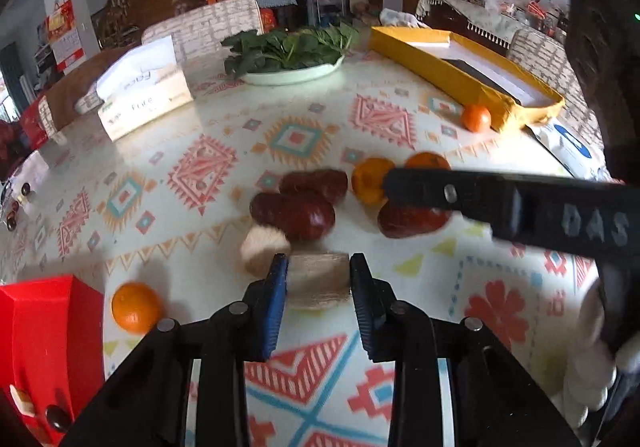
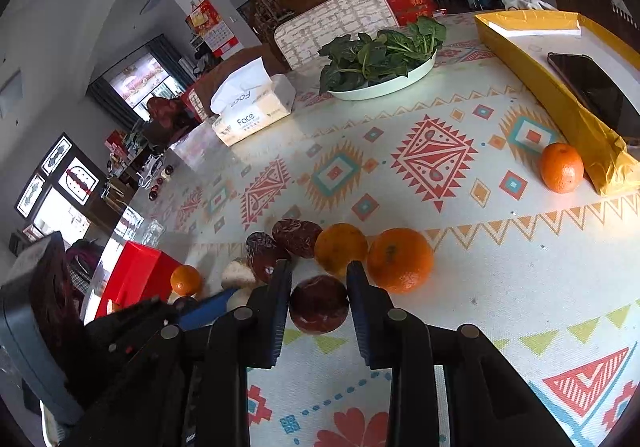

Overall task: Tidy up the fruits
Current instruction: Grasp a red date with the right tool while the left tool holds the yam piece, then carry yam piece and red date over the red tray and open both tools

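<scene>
My left gripper is shut on a pale beige piece of fruit, low over the table. A second pale piece lies just left of it. Two dark red dates lie beyond. My right gripper is shut on a dark red date; it shows in the left wrist view under the right finger. Two oranges sit just beyond it. One orange lies by the red box, another orange by the yellow box.
A red box stands at the left edge. A long yellow box holds a phone at the right. A plate of greens and a tissue box stand farther back. Chairs ring the patterned tablecloth.
</scene>
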`<state>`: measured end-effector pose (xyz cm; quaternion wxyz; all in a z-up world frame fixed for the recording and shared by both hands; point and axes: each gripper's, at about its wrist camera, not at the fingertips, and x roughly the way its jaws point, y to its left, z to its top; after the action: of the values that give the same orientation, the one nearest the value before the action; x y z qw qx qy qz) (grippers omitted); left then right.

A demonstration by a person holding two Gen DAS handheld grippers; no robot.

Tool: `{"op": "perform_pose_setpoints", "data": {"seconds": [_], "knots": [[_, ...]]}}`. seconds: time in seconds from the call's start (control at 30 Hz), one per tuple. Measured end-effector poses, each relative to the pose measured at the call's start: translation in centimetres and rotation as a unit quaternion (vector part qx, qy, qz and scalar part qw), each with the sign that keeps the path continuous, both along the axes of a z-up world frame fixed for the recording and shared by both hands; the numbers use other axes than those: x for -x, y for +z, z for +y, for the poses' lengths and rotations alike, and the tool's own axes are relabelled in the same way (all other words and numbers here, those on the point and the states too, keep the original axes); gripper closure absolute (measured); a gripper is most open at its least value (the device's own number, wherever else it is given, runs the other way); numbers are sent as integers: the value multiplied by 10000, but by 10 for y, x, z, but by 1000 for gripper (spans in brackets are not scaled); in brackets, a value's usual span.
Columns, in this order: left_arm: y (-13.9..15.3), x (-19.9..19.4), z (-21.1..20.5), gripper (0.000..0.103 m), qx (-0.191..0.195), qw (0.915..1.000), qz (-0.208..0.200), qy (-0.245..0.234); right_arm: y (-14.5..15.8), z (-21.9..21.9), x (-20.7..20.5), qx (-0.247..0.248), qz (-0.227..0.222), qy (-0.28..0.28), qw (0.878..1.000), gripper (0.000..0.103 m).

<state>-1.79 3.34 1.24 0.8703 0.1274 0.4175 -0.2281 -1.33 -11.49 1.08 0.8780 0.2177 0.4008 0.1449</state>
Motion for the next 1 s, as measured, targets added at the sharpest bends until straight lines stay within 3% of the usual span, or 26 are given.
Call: {"op": "perform_pose_setpoints", "data": {"seconds": [0.13, 0.2, 0.27, 0.33, 0.37, 0.47, 0.57, 0.77, 1.0], "knots": [[-2, 5, 7, 72, 124, 9998, 151, -17, 1, 1, 2, -19, -32, 37, 10000, 73], [-5, 3, 4, 63, 112, 9997, 196, -21, 1, 3, 2, -3, -37, 71, 10000, 73], [-10, 3, 0, 62, 70, 9998, 200, -36, 0, 4, 1, 20, -4, 75, 10000, 73], [-10, 4, -2, 65, 65, 9999, 146, -30, -2, 3, -1, -25, 66, 71, 10000, 73], [-9, 4, -1, 73, 148, 9997, 184, -3, -3, 1, -2, -49, 87, 59, 9999, 73], [-6, 4, 5, 73, 345, 9991, 192, 123, -6, -4, -3, -152, 173, 39, 9997, 72], [1, 6, 15, 73, 559, 9980, 152, 261, -8, -5, -4, -138, 243, 66, 9996, 64], [22, 24, 43, 73, 929, 9946, -7, 467, -15, 19, -5, 366, 319, 399, 9980, 64], [43, 49, 90, 73, 1145, 9893, -305, 856, -7, 32, 11, 1036, 260, 373, 9936, 64]]}}
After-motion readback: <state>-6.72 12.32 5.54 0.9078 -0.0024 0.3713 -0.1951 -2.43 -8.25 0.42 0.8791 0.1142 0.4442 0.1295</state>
